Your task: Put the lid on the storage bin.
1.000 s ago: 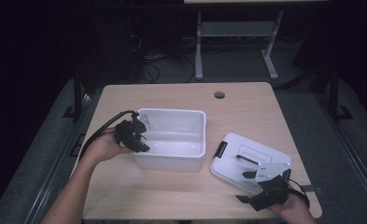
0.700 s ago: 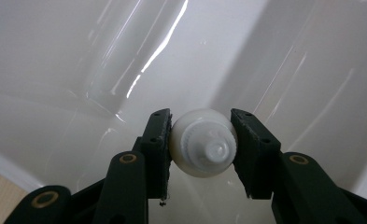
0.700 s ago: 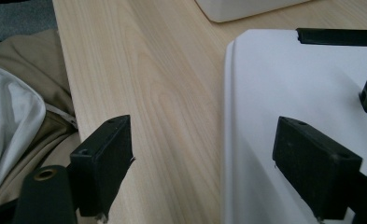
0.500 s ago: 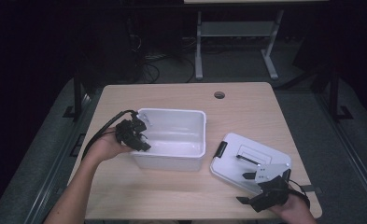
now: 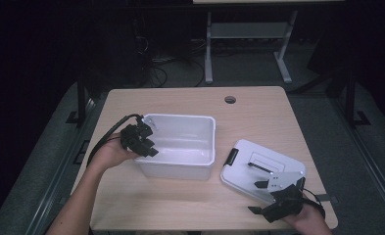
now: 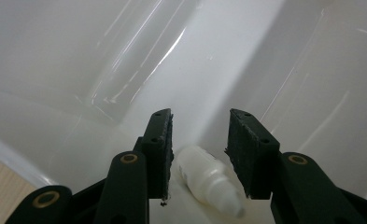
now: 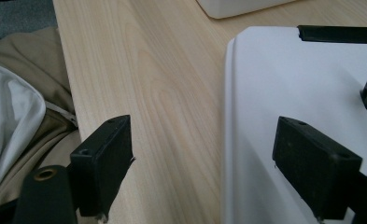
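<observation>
**Little bottle in the bin, lid waiting**

The left gripper [image 6: 200, 154] reaches into the clear plastic bin [image 5: 180, 147]. Between its two black pads lies a small white bottle [image 6: 209, 179], down on the bin's floor. One pad looks like it touches the bottle. The other pad has a gap beside it. So I cannot tell if the bottle is squeezed tight or just lying there loose.

The right gripper [image 5: 278, 203] sits at the near right corner of the table [image 5: 258, 105]. Its jaws are spread wide and hold nothing. One pad hangs over the bare wood. The other pad hangs over the white lid [image 7: 302, 102]. The edge of the lid runs between them.

The lid lies flat on the table, just to the right of the bin. It has a black handle [image 5: 261, 167] on top and a black clip [image 5: 229, 156] at one end.

I think the job now is putting the bottle in the bin. Next, the left gripper should let go and lift out without bumping the wall. Then the right gripper must close on the lid's edge, so the lid can go on top of the bin.
</observation>
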Motion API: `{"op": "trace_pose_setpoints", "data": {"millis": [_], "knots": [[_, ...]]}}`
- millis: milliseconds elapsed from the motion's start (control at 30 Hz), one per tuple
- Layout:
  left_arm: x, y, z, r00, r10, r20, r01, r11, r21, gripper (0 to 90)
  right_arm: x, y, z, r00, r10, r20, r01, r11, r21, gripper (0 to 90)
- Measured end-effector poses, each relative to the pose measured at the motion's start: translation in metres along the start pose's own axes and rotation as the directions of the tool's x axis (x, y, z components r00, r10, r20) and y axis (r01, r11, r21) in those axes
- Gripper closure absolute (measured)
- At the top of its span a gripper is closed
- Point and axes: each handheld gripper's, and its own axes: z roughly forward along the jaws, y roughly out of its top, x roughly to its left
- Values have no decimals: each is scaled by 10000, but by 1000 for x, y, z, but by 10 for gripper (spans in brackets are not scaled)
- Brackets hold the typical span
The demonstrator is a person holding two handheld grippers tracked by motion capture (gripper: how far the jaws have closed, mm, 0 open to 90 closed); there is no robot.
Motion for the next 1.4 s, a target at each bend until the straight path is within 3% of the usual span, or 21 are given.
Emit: {"op": "trace_pose_setpoints", "data": {"millis": [267, 833, 1400], "knots": [[-3, 1, -5, 10000, 52, -48, -52, 10000, -77, 583, -1, 0, 0, 10000, -27, 18, 28, 10000, -28, 194], [-13, -1, -37, 9988, 308, -384, -324, 9986, -420, 555, 3, 4, 3, 10000, 0, -77, 0, 10000, 9, 198], [-27, -23, -72, 9964, 394, -749, -455, 9956, -813, 541, 2, 6, 4, 9999, -35, -158, 34, 10000, -60, 199]]}}
